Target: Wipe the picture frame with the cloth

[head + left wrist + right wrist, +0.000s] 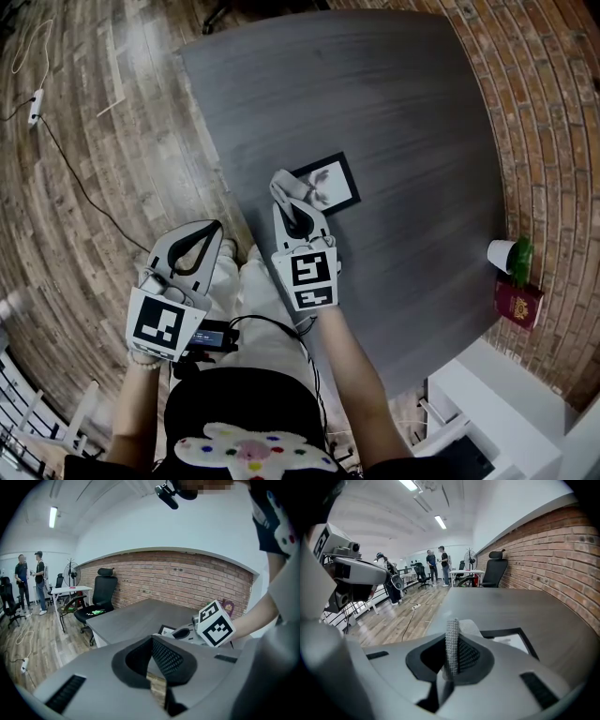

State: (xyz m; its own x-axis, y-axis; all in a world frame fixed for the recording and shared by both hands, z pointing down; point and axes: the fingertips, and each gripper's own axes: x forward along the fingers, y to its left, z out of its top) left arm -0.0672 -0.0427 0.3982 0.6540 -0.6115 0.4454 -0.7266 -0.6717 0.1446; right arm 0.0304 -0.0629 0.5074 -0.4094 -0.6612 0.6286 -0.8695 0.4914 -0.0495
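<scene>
While the right claw [451, 626] is pressed together on what looks like a fold of the pale grey cloth [472, 628], it hangs low over the table [403, 103] with the cloth bunched at the near left corner of the picture frame [336, 180]. The frame lies flat, close to the table's near edge. The left claw [214, 230] is closed on nothing and hangs off the table, above the wooden floor [94, 197] beside the person's leg.

The wipe seems to be only starting. The next move calls for pressing the cloth down and drawing it across the glass toward the far right corner, perhaps with the left claw brought in to steady the frame so it does not slide. Beyond the frame the table is bare. A white cup [502, 253] and a red booklet [518, 304] stand well apart by the brick wall [553, 131].
</scene>
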